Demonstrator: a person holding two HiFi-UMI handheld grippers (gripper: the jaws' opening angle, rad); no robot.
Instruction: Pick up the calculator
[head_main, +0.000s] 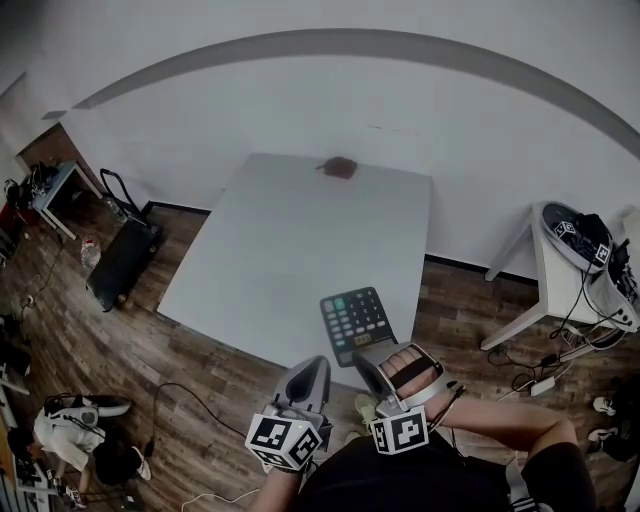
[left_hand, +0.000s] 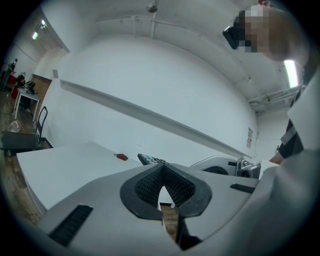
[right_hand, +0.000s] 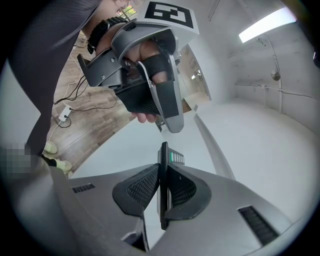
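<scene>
Low and right of centre in the head view, the calculator (head_main: 357, 322) is at the white table's (head_main: 280, 240) near edge, its lower end clamped edge-on between the right gripper's (head_main: 374, 350) pads. Just left of it, the left gripper (head_main: 308, 372) hovers with jaws together, empty. A small red object (head_main: 340, 167) lies at the far edge.

we count 2 grippers, left gripper (left_hand: 161, 192) & right gripper (right_hand: 162, 192), 1 calculator (head_main: 355, 318) betw. right pads, 1 small red obj (head_main: 340, 167) far past fingertips, 1 white table (head_main: 270, 250) under them
</scene>
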